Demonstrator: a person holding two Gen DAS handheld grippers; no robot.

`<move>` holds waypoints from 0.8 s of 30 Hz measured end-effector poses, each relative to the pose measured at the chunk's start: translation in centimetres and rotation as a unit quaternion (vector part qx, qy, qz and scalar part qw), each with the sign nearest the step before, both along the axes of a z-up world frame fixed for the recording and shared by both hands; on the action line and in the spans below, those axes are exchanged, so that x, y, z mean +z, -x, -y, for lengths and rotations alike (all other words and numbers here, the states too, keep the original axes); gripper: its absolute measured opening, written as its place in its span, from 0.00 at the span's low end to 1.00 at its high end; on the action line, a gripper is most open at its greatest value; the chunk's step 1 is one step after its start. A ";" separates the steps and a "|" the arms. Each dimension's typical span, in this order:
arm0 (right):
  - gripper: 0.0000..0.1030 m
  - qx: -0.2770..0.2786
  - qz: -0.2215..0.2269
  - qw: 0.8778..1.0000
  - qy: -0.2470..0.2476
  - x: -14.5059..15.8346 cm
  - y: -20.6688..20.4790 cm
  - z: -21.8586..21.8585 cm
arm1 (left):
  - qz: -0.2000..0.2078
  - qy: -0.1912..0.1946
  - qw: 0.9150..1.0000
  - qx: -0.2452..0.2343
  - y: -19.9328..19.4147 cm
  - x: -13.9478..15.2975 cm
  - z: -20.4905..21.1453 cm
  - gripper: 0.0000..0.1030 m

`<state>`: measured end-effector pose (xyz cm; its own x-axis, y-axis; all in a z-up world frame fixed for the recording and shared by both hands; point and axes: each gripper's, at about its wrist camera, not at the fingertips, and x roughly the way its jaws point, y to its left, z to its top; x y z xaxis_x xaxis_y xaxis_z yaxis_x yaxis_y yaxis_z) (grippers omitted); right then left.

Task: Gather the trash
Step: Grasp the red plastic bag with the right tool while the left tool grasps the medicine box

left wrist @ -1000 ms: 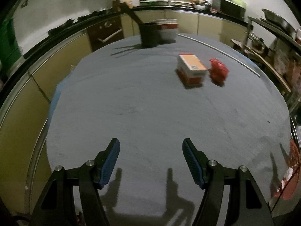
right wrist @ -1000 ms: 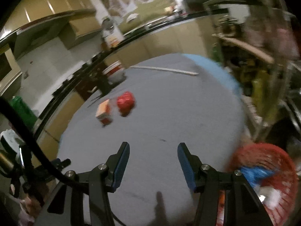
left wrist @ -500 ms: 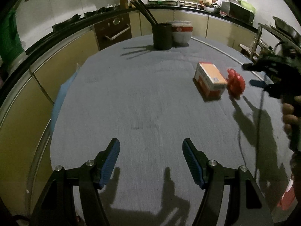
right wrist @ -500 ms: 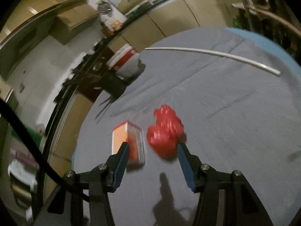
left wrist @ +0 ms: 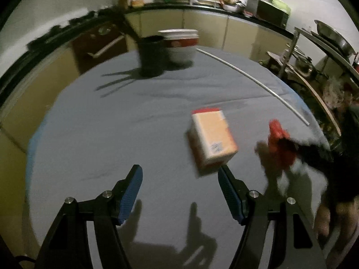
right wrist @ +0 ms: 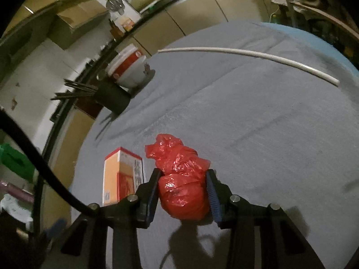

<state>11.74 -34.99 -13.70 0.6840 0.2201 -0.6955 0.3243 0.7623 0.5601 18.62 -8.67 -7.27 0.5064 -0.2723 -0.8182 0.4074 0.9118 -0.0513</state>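
Crinkled, glossy red plastic bag (right wrist: 181, 179) beside a smooth printed cardboard box (right wrist: 121, 177), on a table (right wrist: 269, 134) draped in matt, napped grey cloth.

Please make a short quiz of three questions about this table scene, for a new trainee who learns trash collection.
1. True or false: the left gripper holds the orange box.
2. What lies between the right gripper's closing jaws?
A. red plastic bag
B. white rod
C. dark cup
3. Fill in: the dark cup stands beside the red and white ____.

Key
1. False; its jaws are open and empty, with the box just beyond them.
2. A
3. bucket
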 end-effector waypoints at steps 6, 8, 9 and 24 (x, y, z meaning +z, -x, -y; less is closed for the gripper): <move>0.41 0.000 0.020 1.000 -0.008 0.4 6.0 1.3 | -0.051 -0.011 0.999 0.003 -3.5 -1.7 5.8 0.68; 0.41 -0.001 0.023 1.000 -0.008 0.3 7.7 1.4 | -0.066 -0.021 0.997 0.017 -4.4 -2.6 6.7 0.68; 0.41 -0.002 0.026 1.000 -0.008 0.3 8.5 1.4 | -0.074 -0.019 0.997 0.022 -4.7 -3.0 6.8 0.68; 0.41 -0.004 0.057 0.998 0.022 1.4 14.9 -0.2 | -0.054 0.000 0.998 0.038 2.5 -2.2 2.6 0.46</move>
